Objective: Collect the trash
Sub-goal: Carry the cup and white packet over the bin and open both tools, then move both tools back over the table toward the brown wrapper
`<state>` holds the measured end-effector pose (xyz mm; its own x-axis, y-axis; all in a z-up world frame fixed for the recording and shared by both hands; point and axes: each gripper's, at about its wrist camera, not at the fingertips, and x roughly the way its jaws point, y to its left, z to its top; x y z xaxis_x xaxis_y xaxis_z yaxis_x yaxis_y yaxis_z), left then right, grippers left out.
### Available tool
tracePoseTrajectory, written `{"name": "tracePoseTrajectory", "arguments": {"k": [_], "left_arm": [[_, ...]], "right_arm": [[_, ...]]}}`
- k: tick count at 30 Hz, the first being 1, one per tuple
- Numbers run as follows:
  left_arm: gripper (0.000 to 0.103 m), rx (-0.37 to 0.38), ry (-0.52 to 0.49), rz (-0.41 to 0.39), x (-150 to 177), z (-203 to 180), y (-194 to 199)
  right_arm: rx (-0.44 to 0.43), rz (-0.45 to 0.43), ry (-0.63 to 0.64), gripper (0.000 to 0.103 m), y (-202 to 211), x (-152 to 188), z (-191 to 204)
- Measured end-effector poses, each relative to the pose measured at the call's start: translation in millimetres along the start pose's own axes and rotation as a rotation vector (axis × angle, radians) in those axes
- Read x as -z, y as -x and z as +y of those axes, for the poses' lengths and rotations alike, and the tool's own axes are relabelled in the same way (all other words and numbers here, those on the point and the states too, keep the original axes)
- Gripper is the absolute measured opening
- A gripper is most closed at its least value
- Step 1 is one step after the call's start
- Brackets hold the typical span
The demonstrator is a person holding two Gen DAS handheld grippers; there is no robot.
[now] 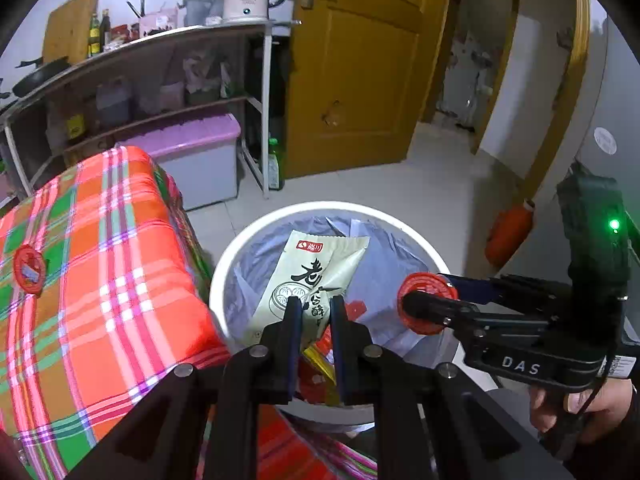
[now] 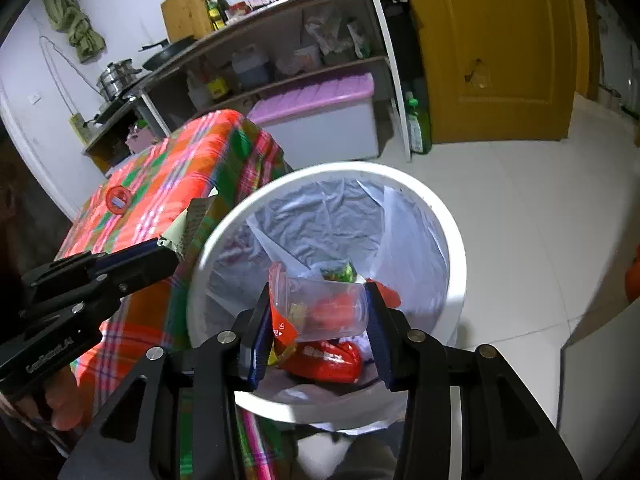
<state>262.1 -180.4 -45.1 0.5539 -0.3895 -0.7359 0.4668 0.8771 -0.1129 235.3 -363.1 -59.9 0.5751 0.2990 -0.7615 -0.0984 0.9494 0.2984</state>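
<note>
I am holding both tongs over white bin [image 1: 224, 264]. Left tongs [image 1: 315, 308] pinching cream wrapper [image 1: 308, 276]; right tongs [image 2: 318, 312] pinching clear cup [image 2: 332, 308]. I am thinking: spread fingers slowly, dropping both inside rim.

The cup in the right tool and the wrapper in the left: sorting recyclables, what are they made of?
The cup looks like thin clear plastic, with the bin contents showing through it. The wrapper looks like printed matte film, creased where the left tool pinches it; paper is possible.
</note>
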Motion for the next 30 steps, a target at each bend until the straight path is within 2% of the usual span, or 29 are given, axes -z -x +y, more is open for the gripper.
{"name": "tracePoseTrajectory", "arguments": {"k": [3,5,7,14,21,30], "left_arm": [[0.014,0.003,-0.004,0.020,0,-3,-8],[0.018,0.001,-0.002,0.025,1,-2,-10],[0.022,0.004,0.006,0.025,0,-1,-11],[0.022,0.010,0.021,-0.004,0,3,-1],[0.022,-0.001,0.041,-0.078,5,9,34],[0.022,-0.052,0.074,-0.154,23,24,87]], "right_arm": [[0.005,0.024,-0.004,0.044,-8,2,-4],[0.009,0.026,-0.006,0.052,-10,4,-5],[0.006,0.024,-0.013,0.052,-10,4,-7],[0.011,0.009,-0.009,0.053,-6,2,-7],[-0.011,-0.045,0.007,0.053,19,1,5],[-0.058,-0.123,0.076,0.053,55,3,47]]}}
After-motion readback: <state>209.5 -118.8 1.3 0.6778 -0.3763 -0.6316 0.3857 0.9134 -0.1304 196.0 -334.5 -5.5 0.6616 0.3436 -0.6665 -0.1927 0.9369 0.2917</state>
